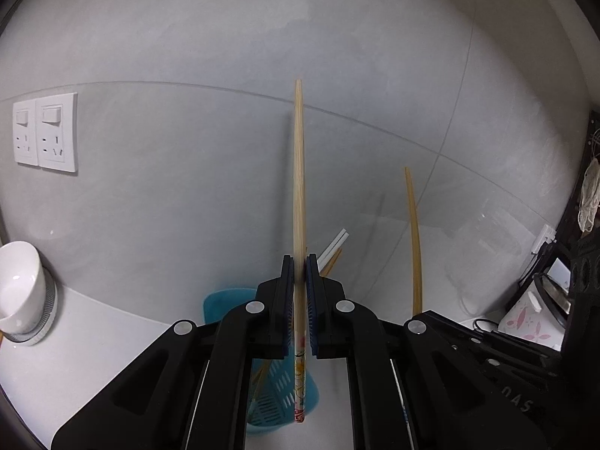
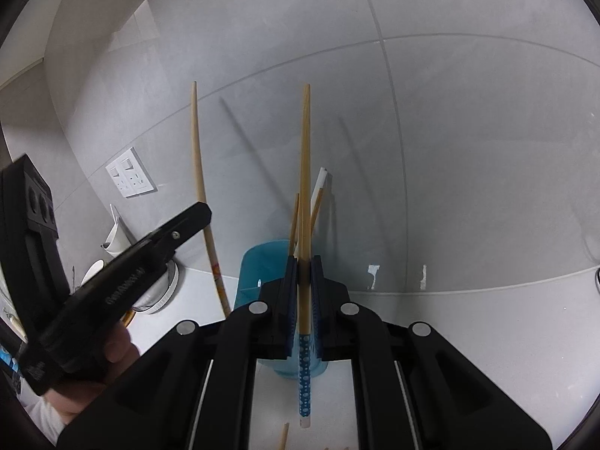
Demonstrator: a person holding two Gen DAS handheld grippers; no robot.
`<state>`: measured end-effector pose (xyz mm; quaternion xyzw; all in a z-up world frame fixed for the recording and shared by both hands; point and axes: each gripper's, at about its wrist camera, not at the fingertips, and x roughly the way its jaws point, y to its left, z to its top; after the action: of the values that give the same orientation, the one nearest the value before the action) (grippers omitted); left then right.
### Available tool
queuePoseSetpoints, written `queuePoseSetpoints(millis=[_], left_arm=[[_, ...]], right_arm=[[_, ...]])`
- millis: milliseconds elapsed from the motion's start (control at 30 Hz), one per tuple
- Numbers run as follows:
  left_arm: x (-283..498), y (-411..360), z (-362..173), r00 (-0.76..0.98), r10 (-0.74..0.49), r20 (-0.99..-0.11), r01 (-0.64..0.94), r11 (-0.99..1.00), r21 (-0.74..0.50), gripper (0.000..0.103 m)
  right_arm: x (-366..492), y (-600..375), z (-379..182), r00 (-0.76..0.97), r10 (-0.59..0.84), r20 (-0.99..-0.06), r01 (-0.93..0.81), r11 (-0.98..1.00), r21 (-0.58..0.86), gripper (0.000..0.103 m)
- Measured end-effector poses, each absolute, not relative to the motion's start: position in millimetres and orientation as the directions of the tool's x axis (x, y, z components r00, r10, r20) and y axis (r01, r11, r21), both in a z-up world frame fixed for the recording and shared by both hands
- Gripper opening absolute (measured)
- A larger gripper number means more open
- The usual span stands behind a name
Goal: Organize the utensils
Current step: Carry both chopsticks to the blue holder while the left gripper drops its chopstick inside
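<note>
Two chopsticks are up in the air, one clamped in each of our grippers. Our left gripper (image 1: 300,262) has its jaws clenched on a bamboo chopstick with a floral handle (image 1: 299,187); the pale shaft rises upright past the pads toward the grey tiled wall (image 1: 187,37), and the patterned end hangs below the fingers. Our right gripper (image 2: 304,262) grasps a bamboo chopstick with a blue dotted handle (image 2: 306,187) the same way, tip upward, dotted end hanging below the pads.

Behind and beneath both grippers stands a blue utensil holder (image 2: 258,262) on the white counter (image 2: 450,337), close against the wall. Several more chopsticks (image 2: 318,195), some white and some bamboo, stick up out of it, leaning toward the wall. In the left wrist view we see the holder's slotted side under the fingers, and the right gripper's chopstick curving up to the right of ours.

In the right wrist view our left gripper appears at the left with a hand (image 2: 112,352) around its grip, and its chopstick arcs up beside it. A double wall socket (image 1: 45,131) sits on the tiles to the left, and a white cup (image 1: 18,285) rests on a round stand at the counter's left edge. One more bamboo stick (image 2: 284,437) lies on the counter at the bottom of the right wrist view.
</note>
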<state>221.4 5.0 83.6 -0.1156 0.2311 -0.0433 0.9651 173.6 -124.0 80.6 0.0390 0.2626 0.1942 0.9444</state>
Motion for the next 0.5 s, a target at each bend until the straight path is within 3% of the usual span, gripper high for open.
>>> queuePoseSetpoints(millis=[500], left_arm=[[251,-16,32,0.865,-0.103,-0.491,0.023,0.986,-0.166,0.006]], right_arm=[[188,-122,68,0.781,0.371,-0.502,-0.322,0.929,0.185,0.006]])
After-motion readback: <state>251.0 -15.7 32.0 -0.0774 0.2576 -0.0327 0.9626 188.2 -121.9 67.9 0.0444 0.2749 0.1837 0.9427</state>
